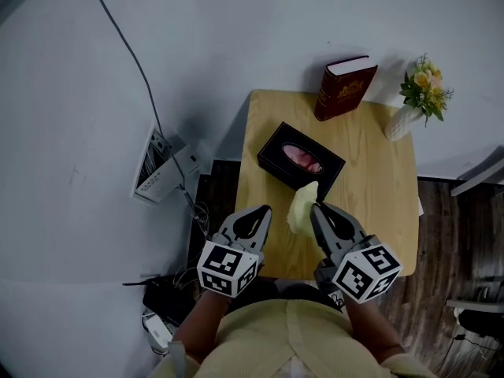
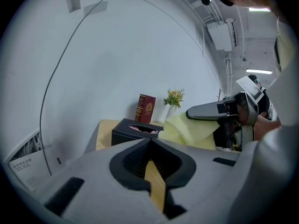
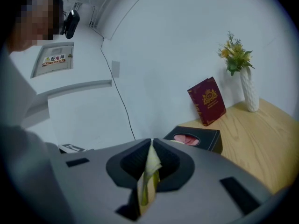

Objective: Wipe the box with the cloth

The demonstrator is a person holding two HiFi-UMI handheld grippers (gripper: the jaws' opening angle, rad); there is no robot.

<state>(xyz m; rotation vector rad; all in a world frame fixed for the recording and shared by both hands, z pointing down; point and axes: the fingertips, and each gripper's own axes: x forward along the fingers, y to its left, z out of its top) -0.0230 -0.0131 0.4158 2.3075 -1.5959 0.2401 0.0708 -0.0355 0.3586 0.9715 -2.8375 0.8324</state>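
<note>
I see the black box (image 1: 301, 157) on the wooden surface (image 1: 378, 187), toward its left side. My right tool (image 1: 314, 205) is clenched on the yellow cloth (image 1: 301, 213), near the box. The left tool (image 1: 267, 209) is clenched and empty.

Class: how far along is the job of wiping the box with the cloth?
Done: the yellow cloth is picked up, pinched in the shut right gripper. In hand: it is held near the black box. Left: the wiping itself; contact isn't evident. The left gripper is shut, empty.
</note>
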